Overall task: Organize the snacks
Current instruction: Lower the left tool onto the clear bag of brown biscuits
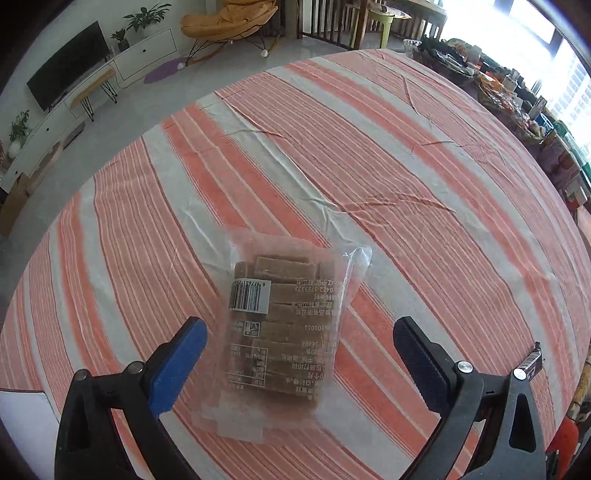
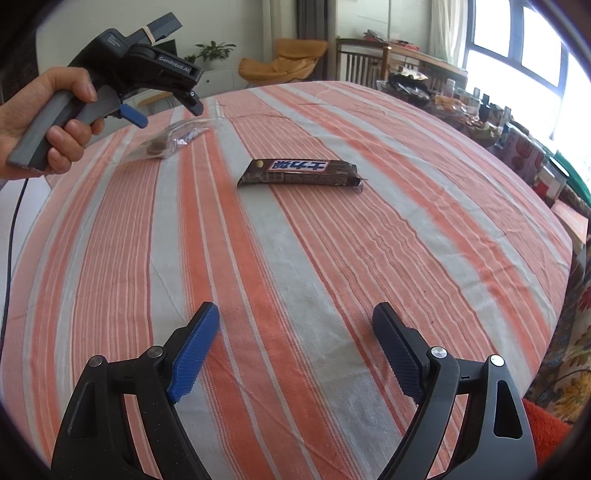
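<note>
Squarely between left tongs [image 1: 299, 339]: biscuit packet [image 1: 284, 325]

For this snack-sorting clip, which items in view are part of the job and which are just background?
Part of the job:
- clear bag of brown bars, lying flat between the open left gripper fingers
- dark chocolate bar, ahead of the open, empty right gripper

Just lying about:
- striped tablecloth
- clutter along the table's far edge
- yellow chair
- TV
</note>
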`<state>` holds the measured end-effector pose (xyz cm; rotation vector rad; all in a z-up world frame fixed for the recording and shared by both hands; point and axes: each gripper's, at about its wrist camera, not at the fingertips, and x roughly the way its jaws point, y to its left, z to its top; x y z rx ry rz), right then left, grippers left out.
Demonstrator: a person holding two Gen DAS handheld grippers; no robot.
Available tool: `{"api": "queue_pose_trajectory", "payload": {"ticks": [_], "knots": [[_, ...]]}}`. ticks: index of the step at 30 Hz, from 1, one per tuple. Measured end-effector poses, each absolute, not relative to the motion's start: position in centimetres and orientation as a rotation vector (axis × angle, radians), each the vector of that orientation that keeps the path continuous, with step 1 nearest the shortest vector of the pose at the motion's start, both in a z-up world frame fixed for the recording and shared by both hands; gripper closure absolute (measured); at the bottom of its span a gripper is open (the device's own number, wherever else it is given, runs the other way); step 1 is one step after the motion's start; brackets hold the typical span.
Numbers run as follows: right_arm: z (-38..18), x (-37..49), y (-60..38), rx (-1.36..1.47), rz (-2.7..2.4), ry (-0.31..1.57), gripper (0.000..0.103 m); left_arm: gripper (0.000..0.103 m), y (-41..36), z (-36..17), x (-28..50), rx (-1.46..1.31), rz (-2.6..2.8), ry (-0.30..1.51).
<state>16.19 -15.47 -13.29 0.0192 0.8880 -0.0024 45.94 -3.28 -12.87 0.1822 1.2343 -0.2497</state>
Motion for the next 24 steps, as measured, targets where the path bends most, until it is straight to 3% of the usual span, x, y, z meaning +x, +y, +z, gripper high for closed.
{"api": "queue_pose_trajectory", "payload": {"ticks": [3, 9, 12, 14, 16, 17, 24], "knots": [[-13.3, 16.3, -15.3, 0.015, 0.007, 0.888, 0.015, 0.0, -2.5, -15.2, 46.8, 0.157, -0.23, 1.284], [-13.3, 16.2, -15.2, 0.013, 0.011, 0.888, 0.015, 0.0, -1.7, -15.7, 46.3, 0.126, -0.222, 1.116], [-13.3, 16.2, -15.2, 0.013, 0.011, 0.888, 0.015, 0.0, -1.5, -15.6, 46.5, 0.116, -0.207, 1.141], [-13.3, 16.2, -15.2, 0.012, 0.011, 0.889, 0.015, 0.008, -1.5, -15.3, 46.3, 0.111, -0.2, 1.141], [-13.3, 16.2, -15.2, 0.012, 0.01, 0.889, 0.015, 0.045, -1.2, -14.5, 45.6, 0.099, -0.187, 1.124], [-13.3, 16.2, -15.2, 0.012, 0.01, 0.889, 0.015, 0.05, -0.7, -14.3, 44.9, 0.088, -0.162, 1.13], [-13.2, 16.1, -15.1, 0.015, 0.008, 0.888, 0.015, 0.053, 3.3, -14.0, 32.8, -0.04, -0.034, 1.127]]}}
